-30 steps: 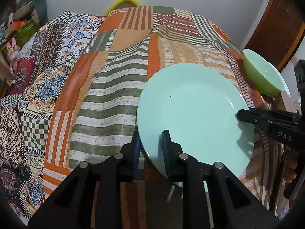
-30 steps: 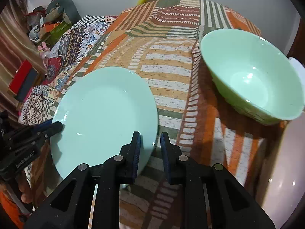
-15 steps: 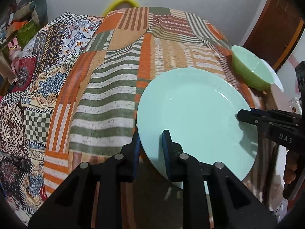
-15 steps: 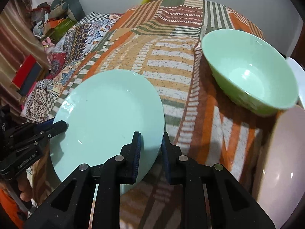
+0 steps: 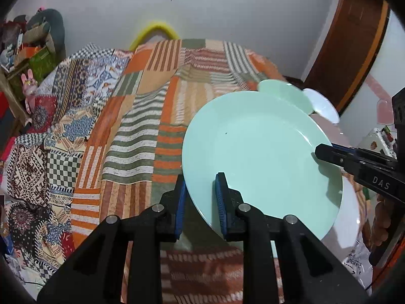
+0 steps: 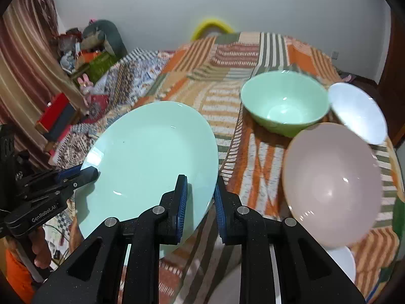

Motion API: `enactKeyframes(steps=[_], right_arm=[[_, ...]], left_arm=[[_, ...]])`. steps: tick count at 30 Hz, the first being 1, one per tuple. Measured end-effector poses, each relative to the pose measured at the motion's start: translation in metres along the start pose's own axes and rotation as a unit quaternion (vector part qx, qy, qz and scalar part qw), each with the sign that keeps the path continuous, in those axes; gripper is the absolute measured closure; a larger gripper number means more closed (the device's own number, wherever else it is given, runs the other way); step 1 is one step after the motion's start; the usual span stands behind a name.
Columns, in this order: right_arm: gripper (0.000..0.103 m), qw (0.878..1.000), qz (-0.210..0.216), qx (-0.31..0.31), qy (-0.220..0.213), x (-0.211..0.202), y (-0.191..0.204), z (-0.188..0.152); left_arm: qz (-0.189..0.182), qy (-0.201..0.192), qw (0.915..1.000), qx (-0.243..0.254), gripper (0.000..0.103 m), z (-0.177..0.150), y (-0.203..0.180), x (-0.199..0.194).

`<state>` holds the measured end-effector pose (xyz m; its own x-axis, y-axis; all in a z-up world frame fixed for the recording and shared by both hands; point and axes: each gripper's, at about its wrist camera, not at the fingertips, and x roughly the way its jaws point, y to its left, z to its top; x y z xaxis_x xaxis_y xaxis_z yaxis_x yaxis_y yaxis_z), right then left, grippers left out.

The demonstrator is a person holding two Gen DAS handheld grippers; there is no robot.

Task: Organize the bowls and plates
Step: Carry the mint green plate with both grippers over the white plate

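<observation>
The pale green plate [image 5: 258, 152] is held in the air above the bed [image 5: 141, 116], which is covered with a patchwork blanket [image 6: 227, 58]. The left gripper [image 5: 201, 200] is nearly closed and clamps the plate's near left rim between its blue pads [image 5: 221, 202]. The right gripper [image 6: 200, 202] does the same on the opposite rim, with its two fingers only a narrow gap apart and the plate edge between them. Beside the plate, on the blanket, stands a green bowl [image 6: 284, 103]. Just near it are a white bowl [image 6: 357, 112] and a pink bowl [image 6: 331, 185], and another white dish [image 6: 341, 261] shows partly below the pink one.
</observation>
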<state>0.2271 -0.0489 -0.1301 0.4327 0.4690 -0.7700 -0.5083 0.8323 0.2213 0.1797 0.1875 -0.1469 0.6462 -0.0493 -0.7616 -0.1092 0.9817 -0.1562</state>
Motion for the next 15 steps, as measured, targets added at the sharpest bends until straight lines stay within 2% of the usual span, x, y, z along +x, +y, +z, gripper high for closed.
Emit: enactKeyframes(steps=[7,15], right_arm=[[0.084,0.999,0.003,0.003,-0.038,-0.043,-0.005,-0.015],[0.084,0.998,-0.002,0.009,-0.064,-0.082,-0.02,-0.041]], left_arm=[[-0.008,-0.028,0.9995,0.014,0.081,-0.008,-0.035,-0.046],[-0.013,-0.039,0.9985,0.036,0.081,-0.026,-0.072,-0.07]])
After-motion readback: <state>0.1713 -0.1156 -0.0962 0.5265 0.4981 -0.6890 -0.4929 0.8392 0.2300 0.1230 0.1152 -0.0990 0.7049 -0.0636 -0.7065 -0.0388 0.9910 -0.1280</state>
